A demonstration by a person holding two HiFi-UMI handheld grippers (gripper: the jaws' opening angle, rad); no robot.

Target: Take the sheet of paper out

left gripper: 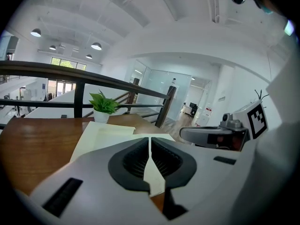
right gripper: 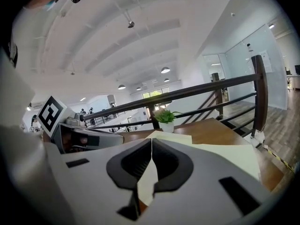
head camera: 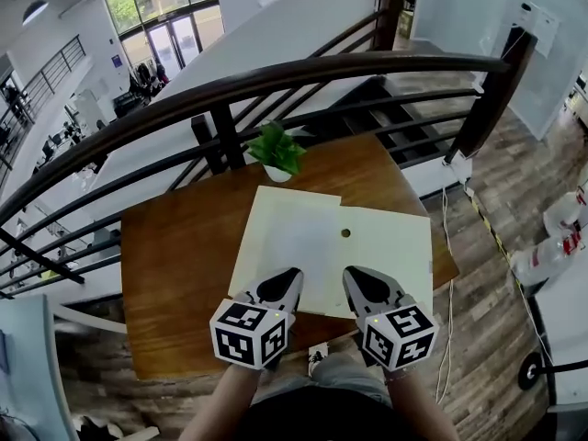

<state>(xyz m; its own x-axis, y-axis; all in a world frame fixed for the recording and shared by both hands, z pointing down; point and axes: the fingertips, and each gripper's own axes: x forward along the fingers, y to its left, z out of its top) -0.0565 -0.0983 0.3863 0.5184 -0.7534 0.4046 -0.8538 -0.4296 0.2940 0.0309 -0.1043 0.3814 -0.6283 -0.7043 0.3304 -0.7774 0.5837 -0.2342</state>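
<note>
A pale sheet of paper [head camera: 308, 255] lies on the brown wooden table [head camera: 175, 265], its near edge toward me. It overlaps a cream envelope [head camera: 390, 237] that has a small round dot [head camera: 345, 232]; where one ends and the other begins is hard to tell. My left gripper [head camera: 283, 278] is at the sheet's near edge, its jaws shut with a strip of the pale sheet [left gripper: 153, 172] pinched between them. My right gripper [head camera: 360, 278] is beside it, also shut on the sheet's [right gripper: 146, 177] edge. Each gripper shows in the other's view: the right gripper [left gripper: 211, 136], the left gripper [right gripper: 84, 139].
A small potted plant [head camera: 276, 152] stands at the table's far edge, just beyond the paper. A dark curved railing [head camera: 276, 81] runs behind the table, with a drop to a lower floor past it. Cables hang by the table's right side [head camera: 447, 246].
</note>
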